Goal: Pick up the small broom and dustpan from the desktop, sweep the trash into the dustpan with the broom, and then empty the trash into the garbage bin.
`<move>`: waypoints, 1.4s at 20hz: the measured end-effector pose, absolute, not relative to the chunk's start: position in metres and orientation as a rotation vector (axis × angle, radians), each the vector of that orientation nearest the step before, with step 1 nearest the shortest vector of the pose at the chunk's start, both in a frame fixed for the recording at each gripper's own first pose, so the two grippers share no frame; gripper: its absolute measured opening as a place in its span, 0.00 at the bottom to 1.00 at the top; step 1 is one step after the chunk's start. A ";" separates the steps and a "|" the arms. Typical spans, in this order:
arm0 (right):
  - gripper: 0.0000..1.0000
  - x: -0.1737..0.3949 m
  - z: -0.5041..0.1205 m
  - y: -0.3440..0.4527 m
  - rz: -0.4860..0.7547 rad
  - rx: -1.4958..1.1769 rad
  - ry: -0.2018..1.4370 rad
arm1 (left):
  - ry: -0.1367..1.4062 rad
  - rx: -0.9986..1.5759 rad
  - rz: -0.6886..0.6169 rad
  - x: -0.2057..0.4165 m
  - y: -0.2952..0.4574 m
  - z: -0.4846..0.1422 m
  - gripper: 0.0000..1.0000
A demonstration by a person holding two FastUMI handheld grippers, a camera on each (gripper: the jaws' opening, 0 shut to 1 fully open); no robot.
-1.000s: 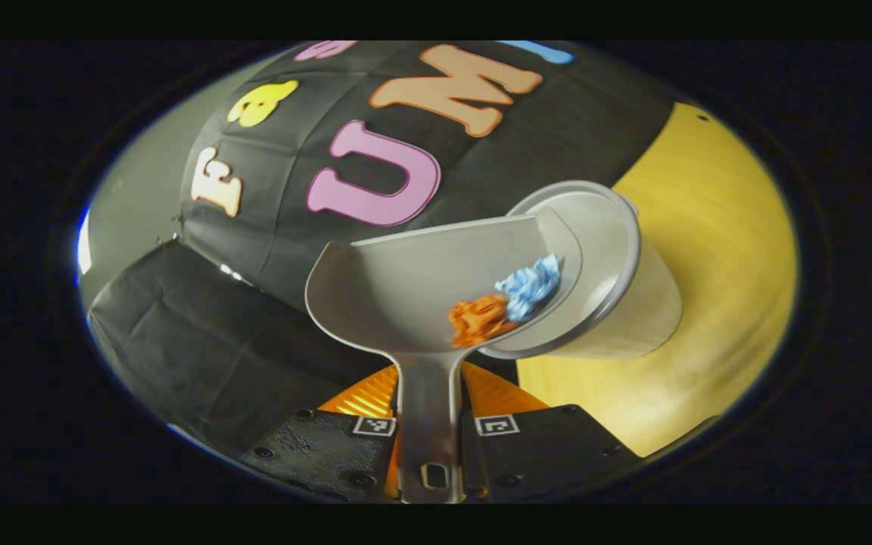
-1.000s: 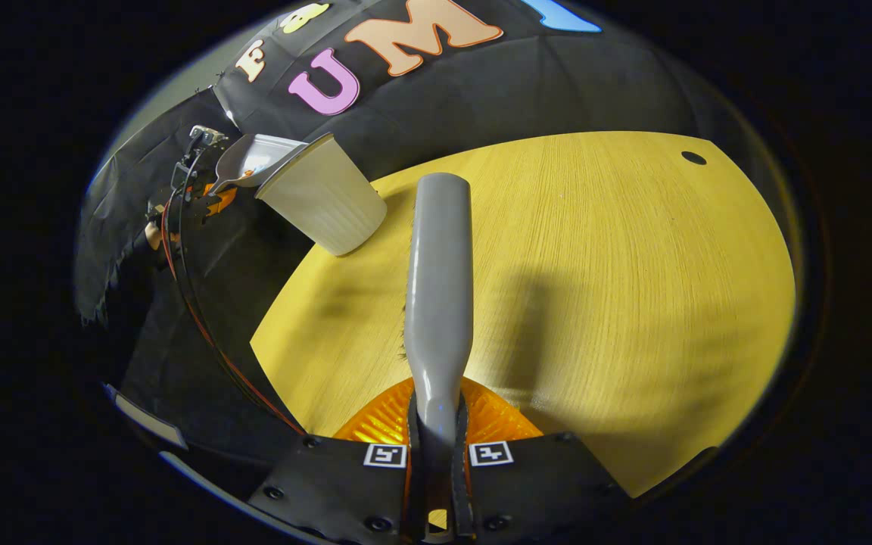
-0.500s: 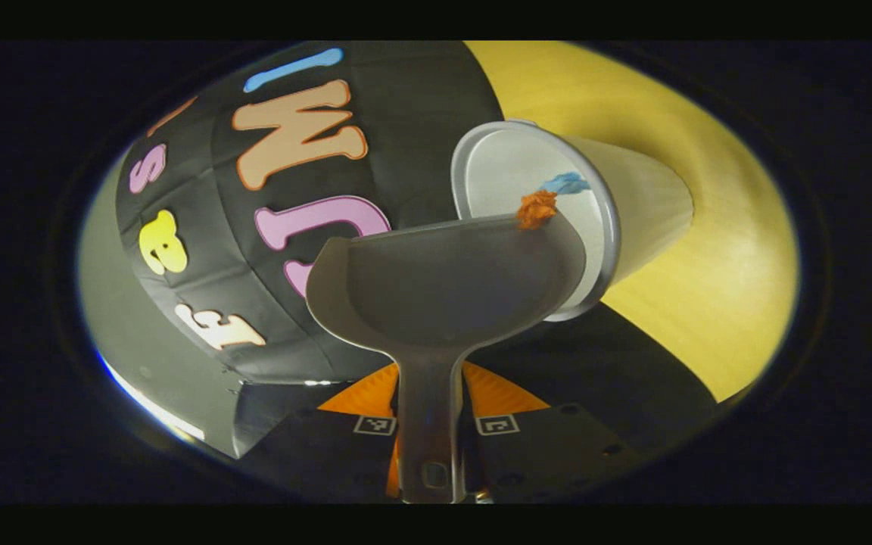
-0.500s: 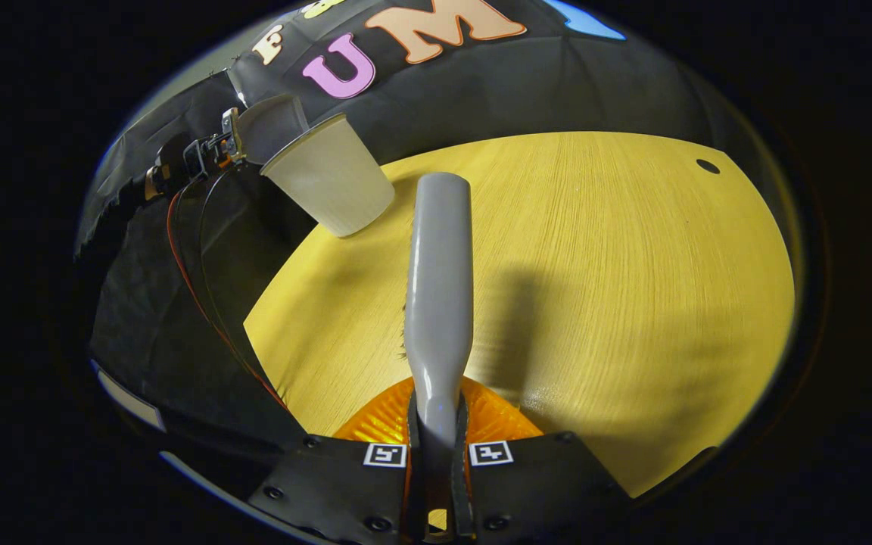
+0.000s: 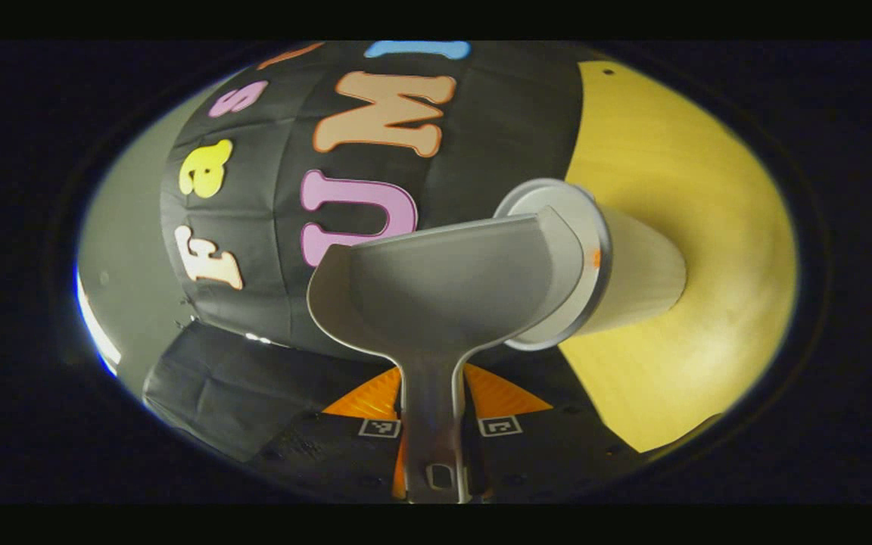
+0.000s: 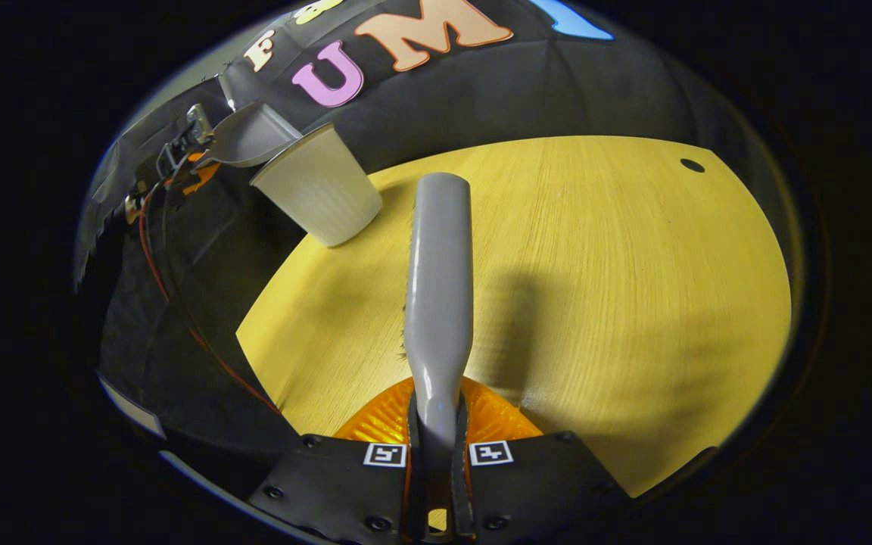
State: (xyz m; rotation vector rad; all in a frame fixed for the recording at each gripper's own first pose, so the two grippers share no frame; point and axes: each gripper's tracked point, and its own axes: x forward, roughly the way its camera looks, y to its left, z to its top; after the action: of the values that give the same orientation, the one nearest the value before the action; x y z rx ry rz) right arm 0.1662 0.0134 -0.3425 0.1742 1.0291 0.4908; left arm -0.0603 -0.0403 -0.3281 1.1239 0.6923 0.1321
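We've got our left gripper fingers clamped on the dustpan handle, lip over the garbage bin on the surface to tip trash in, while our right gripper grips the broom clear.

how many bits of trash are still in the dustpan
0 visible in the dustpan. One orange scrap shows at the bin rim; others may be hidden inside the bin.

Dustpan over garbage bin at desktop corner, broom nearer.
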 end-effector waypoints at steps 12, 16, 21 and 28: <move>0.16 0.199 -0.306 -0.028 0.126 0.148 0.849 | 0.571 0.178 0.028 -0.120 -0.257 -0.403 0.23; 0.16 0.190 -0.323 -0.034 0.037 0.108 0.902 | 0.689 0.142 -0.001 -0.156 -0.289 -0.462 0.24; 0.16 0.169 -0.354 -0.037 0.001 0.042 1.042 | 0.897 0.167 -0.038 -0.196 -0.299 -0.545 0.23; 0.16 0.166 -0.340 -0.043 -0.042 -0.053 1.202 | 1.027 0.206 -0.038 -0.220 -0.291 -0.584 0.24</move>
State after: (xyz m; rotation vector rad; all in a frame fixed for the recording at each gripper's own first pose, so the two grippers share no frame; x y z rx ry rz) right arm 0.1662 -0.0431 -0.3395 -0.0532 1.2020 -0.0416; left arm -0.2198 -0.2906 -0.5837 0.2064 1.0267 -0.0379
